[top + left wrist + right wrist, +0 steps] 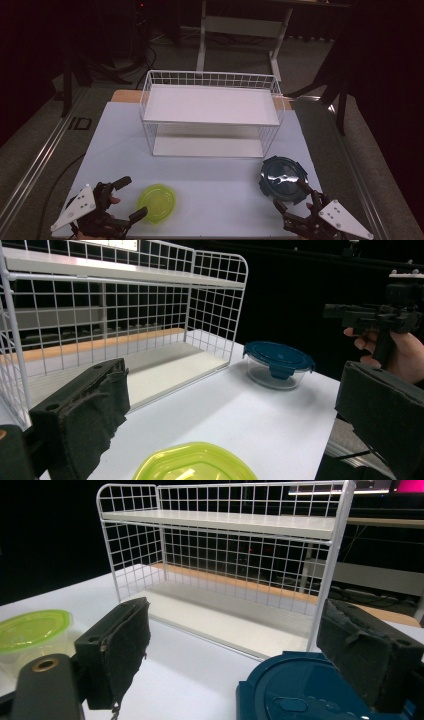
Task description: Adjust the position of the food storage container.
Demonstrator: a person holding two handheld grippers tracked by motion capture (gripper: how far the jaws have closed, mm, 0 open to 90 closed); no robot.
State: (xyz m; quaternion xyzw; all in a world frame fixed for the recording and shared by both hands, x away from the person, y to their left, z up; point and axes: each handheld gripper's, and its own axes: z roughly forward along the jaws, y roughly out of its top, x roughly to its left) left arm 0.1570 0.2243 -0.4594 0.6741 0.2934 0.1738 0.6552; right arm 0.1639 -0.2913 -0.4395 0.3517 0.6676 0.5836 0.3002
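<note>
A round container with a yellow-green lid [157, 202] [195, 465] [31, 630] sits near the table's front left. My left gripper [129, 198] [225, 430] stands open just left of it, jaws on either side of its near edge. A round glass container with a dark blue clip lid [282, 175] [278, 364] [305, 692] rests at the front right. My right gripper [291, 196] [235, 660] is open right behind that container, its jaws spread wide over the lid's near edge.
A white two-tier wire rack [212, 112] [115, 325] [225, 555] stands at the middle back of the white table [215, 170], both shelves bare. A desk frame [240, 30] and cables lie on the floor beyond.
</note>
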